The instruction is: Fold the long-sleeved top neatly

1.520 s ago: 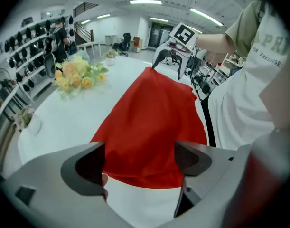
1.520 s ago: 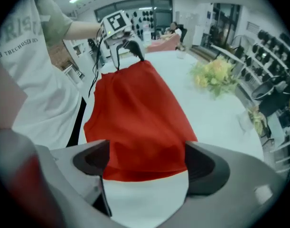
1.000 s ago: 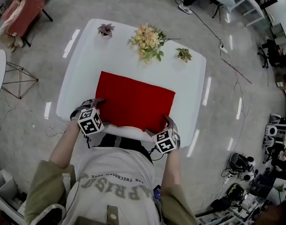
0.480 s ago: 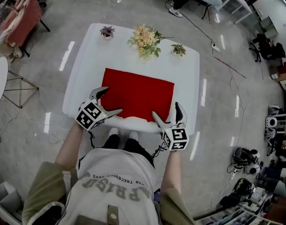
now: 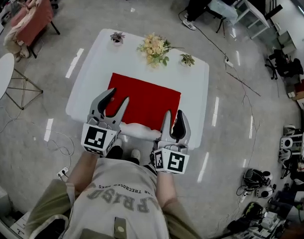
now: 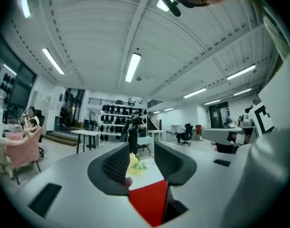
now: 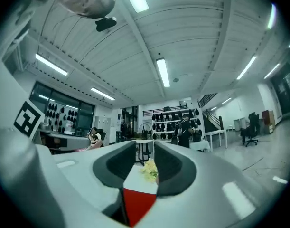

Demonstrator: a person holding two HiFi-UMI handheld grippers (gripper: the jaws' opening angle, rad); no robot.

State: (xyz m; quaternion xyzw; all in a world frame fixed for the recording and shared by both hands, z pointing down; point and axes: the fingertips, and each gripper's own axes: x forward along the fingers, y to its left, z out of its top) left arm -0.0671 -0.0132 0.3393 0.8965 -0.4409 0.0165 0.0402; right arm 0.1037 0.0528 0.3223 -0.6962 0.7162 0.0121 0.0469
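Since both grippers hang level above the near edge of the table (image 5: 196, 83), the red top (image 5: 144, 101) sits below and just ahead of them. It's flat, a rectangle with its long side running left to right. The left gripper (image 5: 118, 96) is over the near-left corner and the right gripper (image 5: 173, 116) over the near-right, so neither's really closer. Both sets of jaws have just been closing to a narrow gap with nothing in them. I'd guess any next grab means dipping down.
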